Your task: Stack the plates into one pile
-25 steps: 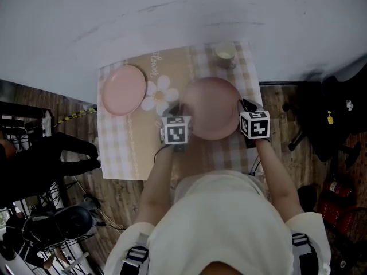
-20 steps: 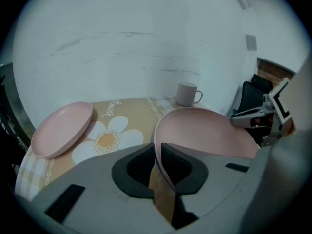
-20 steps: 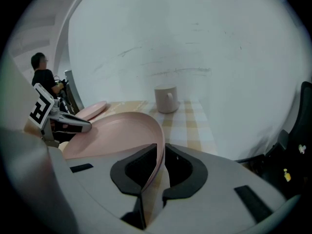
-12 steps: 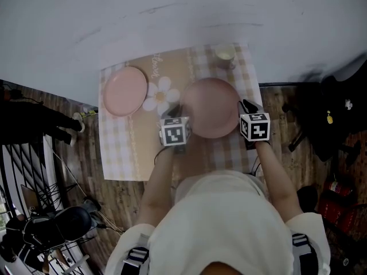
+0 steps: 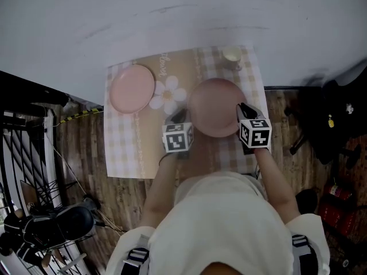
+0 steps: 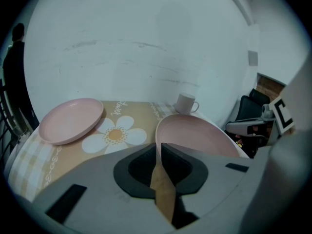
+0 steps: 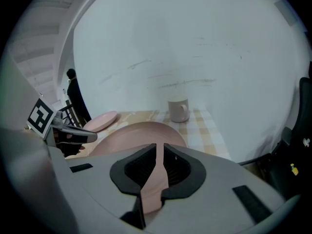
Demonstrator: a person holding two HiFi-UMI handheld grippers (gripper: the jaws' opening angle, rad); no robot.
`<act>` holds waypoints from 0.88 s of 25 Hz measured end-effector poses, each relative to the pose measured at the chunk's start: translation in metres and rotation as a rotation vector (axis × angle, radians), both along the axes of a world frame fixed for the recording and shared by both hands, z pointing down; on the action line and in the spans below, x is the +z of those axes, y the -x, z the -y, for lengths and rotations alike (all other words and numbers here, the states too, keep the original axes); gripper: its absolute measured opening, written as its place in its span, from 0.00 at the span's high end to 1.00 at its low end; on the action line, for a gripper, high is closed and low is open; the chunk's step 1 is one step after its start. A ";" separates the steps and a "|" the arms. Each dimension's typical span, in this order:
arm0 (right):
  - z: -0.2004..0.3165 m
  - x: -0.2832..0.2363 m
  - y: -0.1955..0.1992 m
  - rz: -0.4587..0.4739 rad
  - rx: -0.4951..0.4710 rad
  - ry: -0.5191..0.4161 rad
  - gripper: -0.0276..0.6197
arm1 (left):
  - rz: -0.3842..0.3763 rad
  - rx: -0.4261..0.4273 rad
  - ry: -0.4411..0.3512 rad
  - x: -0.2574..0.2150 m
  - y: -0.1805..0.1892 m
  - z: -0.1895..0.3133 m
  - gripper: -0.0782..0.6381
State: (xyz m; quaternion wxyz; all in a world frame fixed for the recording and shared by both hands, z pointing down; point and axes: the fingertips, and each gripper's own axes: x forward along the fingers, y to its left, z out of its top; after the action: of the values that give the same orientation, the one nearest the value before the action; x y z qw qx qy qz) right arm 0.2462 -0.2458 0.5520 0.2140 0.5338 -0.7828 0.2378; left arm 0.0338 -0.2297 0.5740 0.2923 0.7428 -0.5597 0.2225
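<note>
Both grippers hold one large pink plate (image 5: 215, 107) above the table, slightly tilted. My left gripper (image 5: 182, 117) is shut on its left rim, seen edge-on between the pads in the left gripper view (image 6: 158, 147). My right gripper (image 5: 241, 109) is shut on the right rim (image 7: 159, 150). The plate's bowl (image 6: 200, 135) (image 7: 136, 133) stretches between them. A second pink plate (image 5: 132, 89) (image 6: 70, 120) (image 7: 100, 121) lies flat on the mat's left side, apart from both grippers.
A checked mat (image 5: 126, 148) with a daisy print (image 5: 167, 94) covers the small table. A white cup (image 5: 232, 55) (image 6: 185, 103) (image 7: 178, 110) stands at its far right corner near the wall. Dark bags lie on the wooden floor at the right (image 5: 332, 125).
Both grippers have risen a little with the large plate between them. A dark figure at the left of the head view has gone from sight.
</note>
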 end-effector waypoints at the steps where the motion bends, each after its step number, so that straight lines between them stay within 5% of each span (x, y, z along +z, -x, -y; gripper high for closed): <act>1: -0.002 -0.002 0.006 0.006 -0.005 -0.006 0.90 | -0.012 -0.005 -0.003 -0.003 0.003 -0.003 0.86; 22: -0.010 -0.042 0.155 0.051 -0.129 -0.088 0.93 | -0.075 -0.057 -0.057 -0.033 0.111 -0.028 0.87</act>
State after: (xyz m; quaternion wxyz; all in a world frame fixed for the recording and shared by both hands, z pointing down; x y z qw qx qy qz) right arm 0.0916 -0.2354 0.5102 0.1852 0.4850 -0.8303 0.2024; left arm -0.0776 -0.2014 0.5413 0.2979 0.7424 -0.5755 0.1701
